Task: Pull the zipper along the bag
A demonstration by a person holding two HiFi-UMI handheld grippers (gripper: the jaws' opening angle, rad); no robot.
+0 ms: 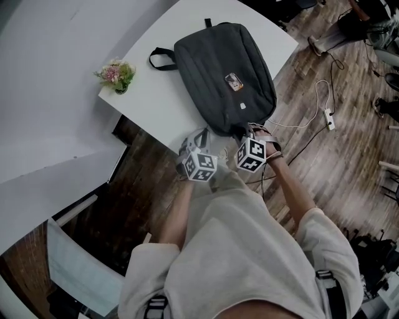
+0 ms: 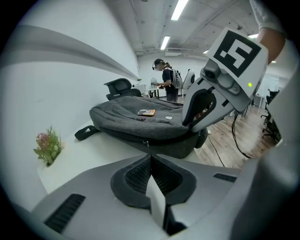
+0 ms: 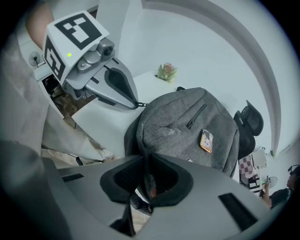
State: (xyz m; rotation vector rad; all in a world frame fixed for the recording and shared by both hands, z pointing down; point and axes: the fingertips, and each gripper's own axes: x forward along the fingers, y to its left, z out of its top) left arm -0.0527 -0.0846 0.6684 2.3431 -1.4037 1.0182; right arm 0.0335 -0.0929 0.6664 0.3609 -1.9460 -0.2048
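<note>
Place: you are working in an open-plan office.
Ceiling: strip lights [image 2: 179,8] are glowing overhead.
Furniture: an office chair [image 2: 123,87] is standing beyond your white table [image 1: 156,87].
Floor: a power strip [image 1: 328,118] is lying on wood-look planks [image 1: 340,162].
Background: a person [image 2: 167,84] is standing among distant desks.

No text is legible: the small orange rectangular patch [image 1: 234,81] and small white tab [image 1: 242,106] on the dark grey fabric bag [image 1: 212,62] are too blurred to be read.

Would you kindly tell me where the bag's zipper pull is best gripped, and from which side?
Pinch the thin zipper pull at the bag's near side seam, coming in from the table's edge: it sticks out clear of the fabric. The left gripper holds it so.
</note>
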